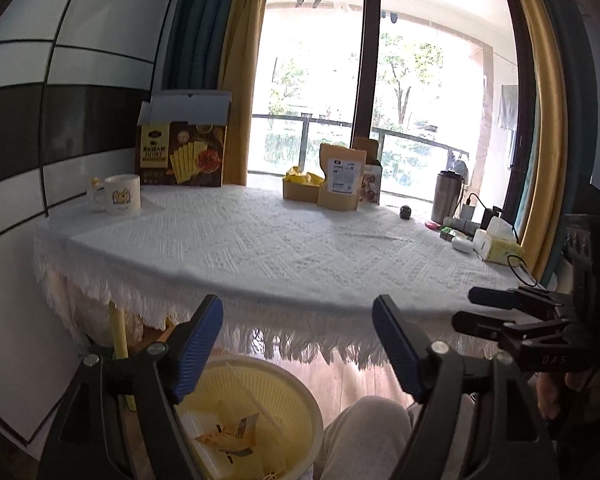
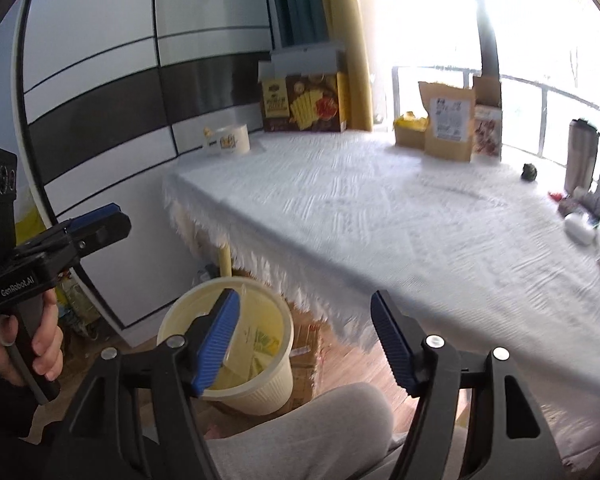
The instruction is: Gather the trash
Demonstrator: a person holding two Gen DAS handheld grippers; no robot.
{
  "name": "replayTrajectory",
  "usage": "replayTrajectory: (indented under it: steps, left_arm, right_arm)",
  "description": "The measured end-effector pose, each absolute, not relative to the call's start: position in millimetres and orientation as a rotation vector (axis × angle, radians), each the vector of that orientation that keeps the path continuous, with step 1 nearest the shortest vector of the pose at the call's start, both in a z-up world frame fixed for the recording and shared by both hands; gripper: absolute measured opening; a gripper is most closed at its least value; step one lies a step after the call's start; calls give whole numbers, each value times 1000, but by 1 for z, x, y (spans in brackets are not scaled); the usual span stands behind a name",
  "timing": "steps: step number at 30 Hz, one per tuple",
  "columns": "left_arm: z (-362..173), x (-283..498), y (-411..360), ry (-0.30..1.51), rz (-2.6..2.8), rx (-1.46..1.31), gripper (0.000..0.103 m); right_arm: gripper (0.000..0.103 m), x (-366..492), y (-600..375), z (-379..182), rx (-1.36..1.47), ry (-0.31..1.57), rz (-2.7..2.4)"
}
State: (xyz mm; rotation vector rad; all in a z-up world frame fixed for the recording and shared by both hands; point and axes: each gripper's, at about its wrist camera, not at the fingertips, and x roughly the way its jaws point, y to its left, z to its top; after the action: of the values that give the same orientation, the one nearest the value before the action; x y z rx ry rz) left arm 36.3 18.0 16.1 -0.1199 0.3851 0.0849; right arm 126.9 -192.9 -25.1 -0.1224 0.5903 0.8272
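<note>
Both tools [image 1: 298, 350] [image 2: 304, 346] released, empty; yellow wrappers [image 1: 230, 438], seemingly crumpled, in bin [image 1: 300, 408].

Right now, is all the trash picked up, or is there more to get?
Some is done: wrappers already lie in the yellow bin on the floor. Nothing is in hand; the left gripper and right gripper are both open and empty. No loose trash shows on the middle of the white tablecloth, so little seems left.

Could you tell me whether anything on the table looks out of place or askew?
Nothing looks spilled or toppled. The brown snack box stands with its lid flap open, and small items crowd the white tablecloth's far right corner.
</note>
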Motion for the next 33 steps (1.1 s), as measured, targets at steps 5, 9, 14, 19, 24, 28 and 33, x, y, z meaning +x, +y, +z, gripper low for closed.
replayTrajectory:
  steps: [5,9,14,19,24,28,33]
  left_arm:
    - [35,33,14,335,102,-104,88]
    - [46,27,9,292,137,-49,95]
    - [57,20,6,255,145,-13,102]
    - [66,12,4,221,140,11,103]
    - [70,5,3,198,99,10,103]
    - [67,3,3,192,79,8,103]
    - [61,4,12,203,45,-43,103]
  right_arm:
    - [69,117,-209,3,-119,521,807]
    - [74,107,-220,25,-119,465,799]
    - [88,92,-229,51,-108,391,797]
    - [99,83,-230,68,-98,345,811]
    - [102,79,-222,75,-102,332,803]
    - [102,78,-214,73,-104,341,809]
    - [102,80,-201,65,-127,353,821]
